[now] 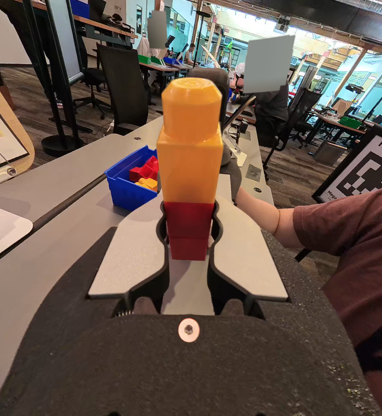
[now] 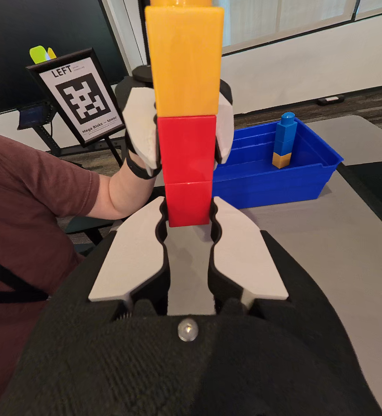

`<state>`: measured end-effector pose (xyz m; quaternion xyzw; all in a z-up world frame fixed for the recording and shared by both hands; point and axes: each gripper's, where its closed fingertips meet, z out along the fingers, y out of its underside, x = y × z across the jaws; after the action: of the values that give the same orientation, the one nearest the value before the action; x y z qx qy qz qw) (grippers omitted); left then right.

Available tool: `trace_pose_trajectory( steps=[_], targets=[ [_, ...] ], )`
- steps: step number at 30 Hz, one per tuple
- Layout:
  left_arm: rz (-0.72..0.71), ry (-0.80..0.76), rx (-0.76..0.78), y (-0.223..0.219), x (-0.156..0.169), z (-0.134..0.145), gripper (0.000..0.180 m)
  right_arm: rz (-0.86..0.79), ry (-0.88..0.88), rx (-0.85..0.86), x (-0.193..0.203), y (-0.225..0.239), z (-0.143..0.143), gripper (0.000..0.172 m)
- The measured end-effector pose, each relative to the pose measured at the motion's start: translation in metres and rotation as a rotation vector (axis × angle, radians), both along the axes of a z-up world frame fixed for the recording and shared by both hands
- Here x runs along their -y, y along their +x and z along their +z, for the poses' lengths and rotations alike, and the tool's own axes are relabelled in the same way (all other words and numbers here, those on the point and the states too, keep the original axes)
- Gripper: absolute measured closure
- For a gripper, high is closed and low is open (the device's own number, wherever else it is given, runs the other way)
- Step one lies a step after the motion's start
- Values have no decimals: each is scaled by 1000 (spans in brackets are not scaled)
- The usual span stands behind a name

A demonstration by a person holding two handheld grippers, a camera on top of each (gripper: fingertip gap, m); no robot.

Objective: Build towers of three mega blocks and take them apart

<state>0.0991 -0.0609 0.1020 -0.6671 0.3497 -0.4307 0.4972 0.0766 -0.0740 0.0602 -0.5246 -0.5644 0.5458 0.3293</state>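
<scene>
Blocks stacked in a tower (image 2: 186,126) fill the centre of both frames: orange block (image 1: 190,166) on top, two red ones below. My left claw (image 1: 188,222) is clamped on the middle red block (image 2: 186,146), and my right claw (image 2: 187,211) grips the bottom red block (image 2: 188,203), just above the grey worktop (image 2: 298,236). At right, a blue bin (image 2: 275,186) holds a small blue-and-yellow tower (image 2: 284,139).
</scene>
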Motion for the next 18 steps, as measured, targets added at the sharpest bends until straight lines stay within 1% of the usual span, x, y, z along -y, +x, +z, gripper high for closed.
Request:
trace_pose_trajectory(
  steps=[3,8,9,11,12,13,14,15,16,17,18],
  targets=[
    [-15,-13,5,-1,-2,-1,145,-13,-1,0,-2,0,0,136],
    [-35,-50,67,1,-3,3,145,-18,-12,35,-2,4,1,135],
    [-36,-49,110,1,-3,8,144,-25,11,83,-2,7,-4,136],
    [-15,-5,381,-22,0,50,145,-82,143,259,-11,12,-32,136],
    [-16,7,446,-39,3,63,145,-105,178,299,-15,15,-36,136],
    [-22,18,420,-50,7,67,145,-127,190,316,-20,22,-34,135],
    [5,37,349,-59,7,64,144,-178,198,319,-30,34,-27,135],
    [78,70,263,-67,2,58,144,-257,202,333,-47,54,-20,135],
    [146,102,169,-71,-2,51,145,-359,199,368,-68,81,-17,136],
    [174,123,76,-70,-2,43,145,-481,193,419,-93,114,-19,135],
    [157,130,-3,-62,1,35,145,-617,169,479,-119,150,-26,135]
  ],
)
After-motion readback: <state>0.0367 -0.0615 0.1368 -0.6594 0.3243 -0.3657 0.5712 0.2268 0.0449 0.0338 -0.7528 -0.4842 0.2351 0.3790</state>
